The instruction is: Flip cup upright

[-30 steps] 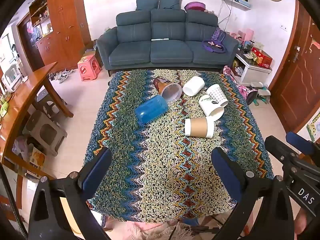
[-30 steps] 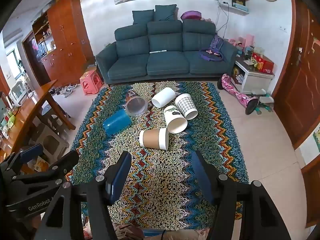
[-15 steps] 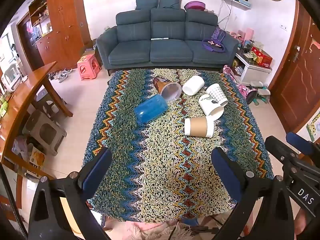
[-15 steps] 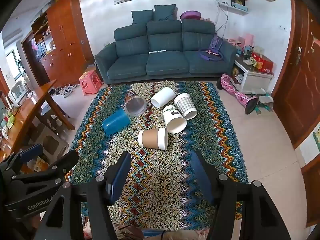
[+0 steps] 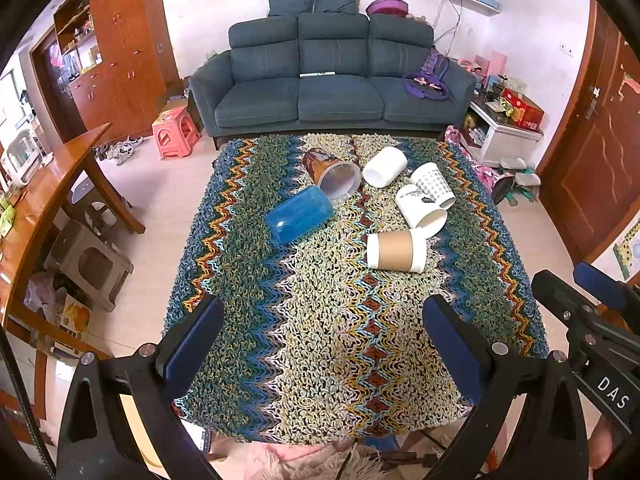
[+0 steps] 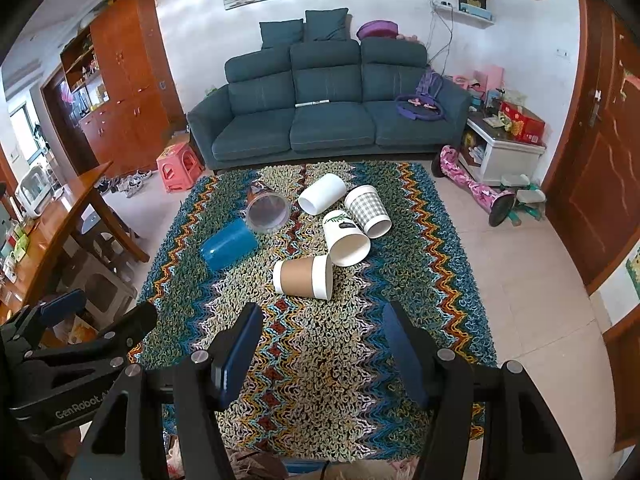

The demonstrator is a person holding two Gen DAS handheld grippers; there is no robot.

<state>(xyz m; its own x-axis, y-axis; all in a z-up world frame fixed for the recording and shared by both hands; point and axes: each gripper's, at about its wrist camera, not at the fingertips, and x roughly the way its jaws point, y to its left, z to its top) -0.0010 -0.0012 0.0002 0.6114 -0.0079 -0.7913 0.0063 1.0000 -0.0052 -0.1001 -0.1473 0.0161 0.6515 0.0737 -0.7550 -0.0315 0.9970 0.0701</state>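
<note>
We saw six cups lying on their sides on a tabletop covered by a shaggy, looped zigzag cloth [image 5: 320,340] in blue, green, orange and cream. Nearest the front edge lay a paper cup with a brown corrugated sleeve and white ends [image 5: 396,250] [image 6: 303,277], a tapered cylinder with its mouth toward the right edge. Touching its rim from behind was a white paper cup with a green leaf print [image 5: 420,210] [image 6: 346,238], its open mouth tipped toward us. Against that one rested a white cup with a grey check pattern [image 5: 434,185] [image 6: 368,211], and just behind them a plain white cup [image 5: 385,167] [image 6: 322,199]. Toward the far edge sat a brown glossy cup with a pale, silvery inside [image 5: 331,171] [image 6: 267,210], its round mouth facing us. Beside it, nearer the left edge, lay a translucent blue plastic tumbler [image 5: 299,219] [image 6: 229,249], smooth and shiny.

Our left claw [image 5: 322,344] hung released over the front part of the tabletop, its blue-padded fingers spread wide and grasping nothing. Our right claw [image 6: 322,350] was likewise released, fingers apart, just in front of the brown-sleeved cup yet apart from it.
</note>
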